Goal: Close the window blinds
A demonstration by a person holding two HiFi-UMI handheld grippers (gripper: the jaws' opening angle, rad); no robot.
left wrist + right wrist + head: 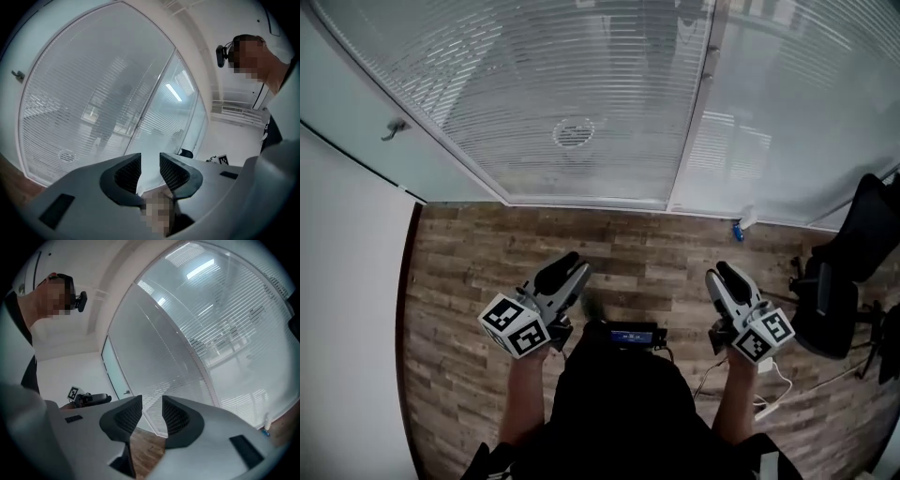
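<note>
The window blinds (572, 103) cover two glass panels straight ahead, above a wooden floor (469, 262), with a black chair (839, 281) at the right. The left gripper (574, 267) and right gripper (722, 274) hang over the floor, well apart from the blinds, each with its jaws slightly parted and nothing between them. A small blue object (738, 228) lies at the foot of the glass.

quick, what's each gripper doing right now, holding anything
Left gripper: open, holding nothing.
Right gripper: open, holding nothing.
</note>
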